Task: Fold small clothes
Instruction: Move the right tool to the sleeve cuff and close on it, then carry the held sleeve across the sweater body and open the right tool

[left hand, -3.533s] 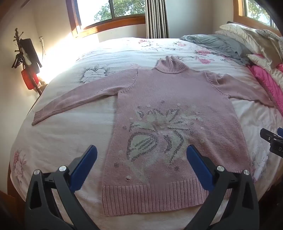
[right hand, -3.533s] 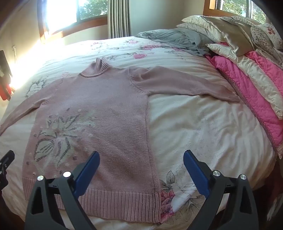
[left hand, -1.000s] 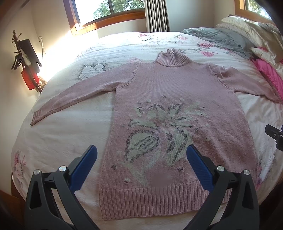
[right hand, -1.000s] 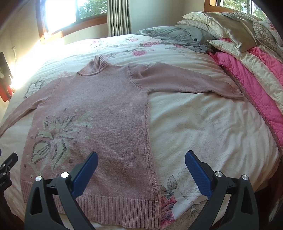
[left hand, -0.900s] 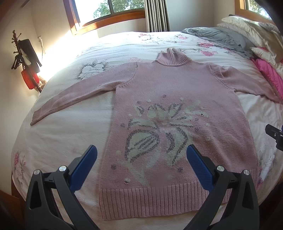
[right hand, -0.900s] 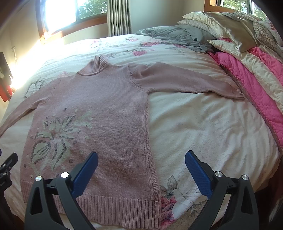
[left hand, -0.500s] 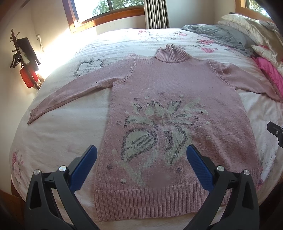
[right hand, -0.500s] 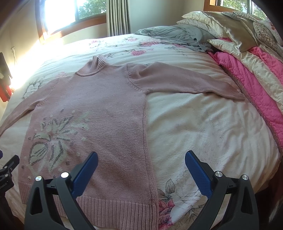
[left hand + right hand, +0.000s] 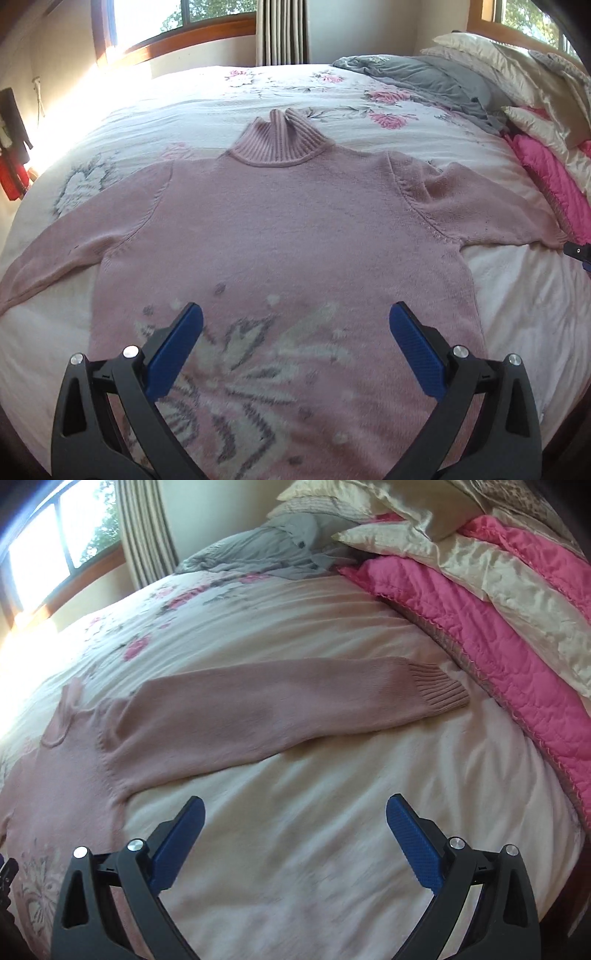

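Lying flat on the white floral bedspread [image 9: 207, 96], the pink knitted turtleneck sweater [image 9: 288, 229] has both sleeves spread; left gripper [image 9: 295, 328] above its chest and right gripper [image 9: 294, 818] near its right sleeve [image 9: 295, 698] gape wide, empty.

Pink knit sweater [image 9: 288, 236]: one item, lying flat and face up on a bed, unfolded. Ribbed turtleneck collar [image 9: 277, 144] points towards the far side. Both sleeves are spread outward; the right sleeve [image 9: 258, 709] lies straight, ending in a ribbed cuff [image 9: 439, 690] near the bedding pile. A pale floral motif [image 9: 266, 373] with grey outlines covers the lower front.
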